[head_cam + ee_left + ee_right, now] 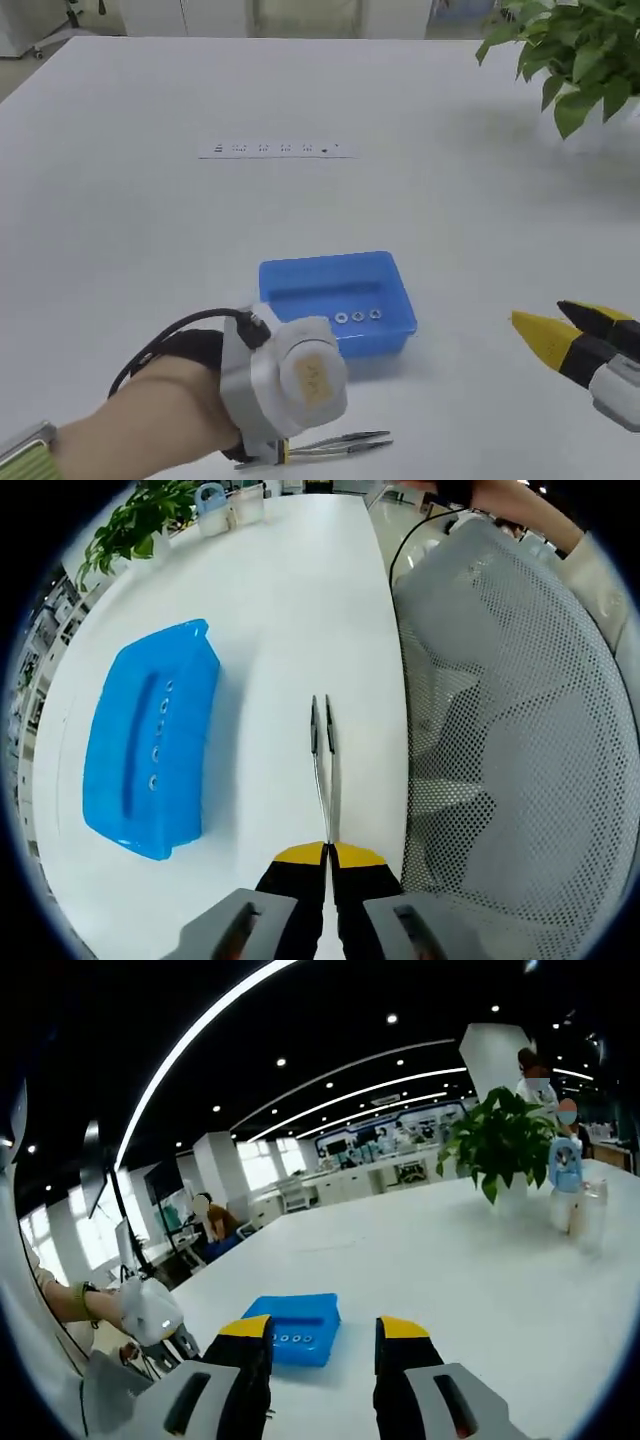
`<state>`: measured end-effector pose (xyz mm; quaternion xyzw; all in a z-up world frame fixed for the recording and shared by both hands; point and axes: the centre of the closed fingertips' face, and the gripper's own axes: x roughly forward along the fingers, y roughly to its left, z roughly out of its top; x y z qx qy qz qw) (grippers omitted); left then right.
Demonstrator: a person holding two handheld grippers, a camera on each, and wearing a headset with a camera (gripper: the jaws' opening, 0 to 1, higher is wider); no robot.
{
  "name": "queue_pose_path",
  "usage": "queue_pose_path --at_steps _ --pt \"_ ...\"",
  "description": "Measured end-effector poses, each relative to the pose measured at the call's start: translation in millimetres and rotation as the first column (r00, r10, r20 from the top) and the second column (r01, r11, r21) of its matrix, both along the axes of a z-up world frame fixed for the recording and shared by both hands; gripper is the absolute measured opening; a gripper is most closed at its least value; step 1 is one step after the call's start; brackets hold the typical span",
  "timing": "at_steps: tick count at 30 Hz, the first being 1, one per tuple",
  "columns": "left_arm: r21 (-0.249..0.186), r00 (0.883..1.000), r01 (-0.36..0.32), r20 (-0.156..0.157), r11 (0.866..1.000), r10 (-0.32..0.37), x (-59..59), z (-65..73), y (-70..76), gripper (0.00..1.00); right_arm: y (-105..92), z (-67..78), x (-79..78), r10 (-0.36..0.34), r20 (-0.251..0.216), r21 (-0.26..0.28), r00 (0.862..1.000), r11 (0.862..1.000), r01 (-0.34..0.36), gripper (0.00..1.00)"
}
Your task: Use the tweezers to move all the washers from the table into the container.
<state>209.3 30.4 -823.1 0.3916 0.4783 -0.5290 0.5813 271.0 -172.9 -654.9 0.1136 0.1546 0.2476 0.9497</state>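
**While the tweezers are clamped, the washers sit in the blue container**

As far as I can make out, every washer [358, 316] I can spot is lying inside the blue container [330, 262], lined up in a short row along its floor near the wall closest to the person. The left gripper view shows the same row of washers [160, 730] running down the middle of the container [110, 770].

The tweezers [340, 443] are near the container on the person's side, well apart from the washers. The left gripper [283, 452] has its jaws pressed together on their back end, so they stick straight out in front of it. In its own view the left gripper [327, 848] is pinching the tweezers [322, 770], whose two tips stand slightly apart with nothing between them. I can't tell whether the tips touch the table [400, 150].

A hand [150, 410] holds that gripper, with a black cable [170, 335] looping over it.

Off to the right, the right gripper [560, 320] has its yellow jaws spread, gripping nothing, well away from the container. Its own view looks between the spread jaws of the right gripper [323, 1328] at the container [300, 1308] and washers [293, 1339].

Further out: a label strip [275, 149] on the table, a plant [575, 50] at the far right corner, and a mesh chair [500, 730] beside the table edge.
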Motion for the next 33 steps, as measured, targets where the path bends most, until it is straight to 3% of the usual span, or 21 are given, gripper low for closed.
queue_pose_path --at_steps 5,9,14,17,19,21,23,25,27,28,30,31,32,33 --pt "0.067 1.000 0.016 0.010 0.998 -0.017 0.2 -4.2 5.1 0.00 -9.0 2.1 -12.2 -0.044 0.012 0.043 0.999 0.998 0.043 0.38" --pt "0.074 1.000 -0.001 0.024 0.997 -0.001 2.0 -3.6 5.2 0.00 -14.6 1.8 -22.9 -0.064 0.017 0.032 0.998 0.997 0.063 0.39" --pt "0.089 0.997 -0.004 0.073 0.996 -0.002 5.6 -4.4 11.6 0.00 -22.9 7.1 -29.4 -0.073 0.039 0.016 0.997 0.997 0.073 0.41" --pt "0.051 0.995 -0.049 0.088 0.998 0.044 5.4 0.8 12.8 0.05 -29.1 8.9 -30.6 -0.080 0.049 0.010 0.996 0.997 0.079 0.42" --pt "-0.003 0.991 -0.104 0.088 0.995 0.104 3.5 7.7 14.2 0.09 -31.3 8.0 -30.0 -0.081 0.053 -0.010 0.995 0.997 0.081 0.43" --pt "-0.077 0.980 -0.157 0.115 0.985 0.165 4.7 17.8 15.5 0.14 -31.8 7.2 -29.3 -0.075 0.057 -0.031 0.996 0.997 0.077 0.44" --pt "-0.165 0.962 -0.219 0.128 0.962 0.241 4.5 29.7 17.4 0.22 -30.1 6.4 -26.5 -0.062 0.059 -0.050 0.996 0.997 0.065 0.46" --pt "-0.260 0.933 -0.286 0.146 0.922 0.330 4.7 44.7 21.6 0.27 -27.4 7.8 -22.3 -0.050 0.071 -0.059 0.996 0.997 0.055 0.49" --pt "-0.337 0.894 -0.347 0.165 0.875 0.417 4.1 58.2 29.6 0.27 -24.3 9.6 -18.3 -0.039 0.083 -0.068 0.996 0.997 0.045 0.53" --pt "-0.364 0.888 -0.338 0.181 0.868 0.422 3.5 62.9 31.1 0.28 -21.4 10.3 -15.2 -0.027 0.090 -0.081 0.996 0.996 0.035 0.54" --pt "-0.429 0.838 -0.370 0.229 0.824 0.495 4.6 75.5 41.1 0.32 -16.0 12.5 -9.6 -0.009 0.102 -0.100 0.995 0.995 0.019 0.58" --pt "-0.455 0.826 -0.366 0.244 0.812 0.509 3.7 80.6 43.3 0.34 -13.6 13.6 -7.5 -0.001 0.108 -0.108 0.994 0.994 0.012 0.60" --pt "-0.493 0.795 -0.384 0.253 0.781 0.551 2.9 87.3 46.9 0.37 -9.5 14.9 -4.4 0.015 0.116 -0.119 0.993 0.993 -0.001 0.61" --pt "-0.512 0.773 -0.394 0.264 0.763 0.577 3.0 91.7 50.8 0.40 -6.9 15.9 -2.6 0.026 0.121 -0.124 0.992 0.992 -0.010 0.63"
